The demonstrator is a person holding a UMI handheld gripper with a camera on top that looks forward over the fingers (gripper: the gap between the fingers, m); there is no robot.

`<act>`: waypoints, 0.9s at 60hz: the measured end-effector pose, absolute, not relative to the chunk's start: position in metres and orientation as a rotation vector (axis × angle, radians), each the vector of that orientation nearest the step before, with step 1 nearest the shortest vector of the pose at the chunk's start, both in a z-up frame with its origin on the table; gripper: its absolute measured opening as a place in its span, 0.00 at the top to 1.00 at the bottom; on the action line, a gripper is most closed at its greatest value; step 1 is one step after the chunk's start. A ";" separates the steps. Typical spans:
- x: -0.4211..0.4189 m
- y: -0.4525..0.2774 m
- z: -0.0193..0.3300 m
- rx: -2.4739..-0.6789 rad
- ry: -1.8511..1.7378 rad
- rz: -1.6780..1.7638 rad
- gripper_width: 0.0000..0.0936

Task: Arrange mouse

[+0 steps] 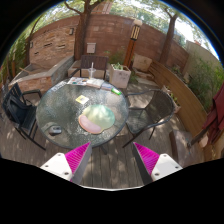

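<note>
Pink pads of my tool (112, 160) sit wide apart w/ nothing between. Mouse (97, 122) lies straight ahead, well beyond them, near edge of round glass counter (60, 105); long axis looks roughly left-right.

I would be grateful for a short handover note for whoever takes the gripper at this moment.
Gripper: open, holding nothing, raised above the deck and short of the table.
Mouse: a pale rounded shape that looks like it, on the near part of the round glass table, beyond the fingers and apart from them.
Other small items lie further back on the table; too small to name.
Done: nothing visible yet.
Left: approach, grasp the mouse, arrange it.
</note>
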State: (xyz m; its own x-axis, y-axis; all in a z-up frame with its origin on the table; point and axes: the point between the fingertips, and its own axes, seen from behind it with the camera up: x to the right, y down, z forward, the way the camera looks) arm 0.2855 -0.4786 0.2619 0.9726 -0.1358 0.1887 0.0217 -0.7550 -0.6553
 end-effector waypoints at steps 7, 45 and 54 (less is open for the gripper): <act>0.287 -0.484 0.250 -2.429 0.092 -0.293 0.09; 0.060 -0.455 0.044 -2.335 0.047 0.036 0.08; 0.002 -0.386 0.015 -2.285 0.049 0.078 0.09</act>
State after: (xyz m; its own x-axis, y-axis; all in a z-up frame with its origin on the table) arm 0.0019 -0.3857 0.0146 0.9973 -0.0094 -0.0724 -0.0608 -0.6558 -0.7525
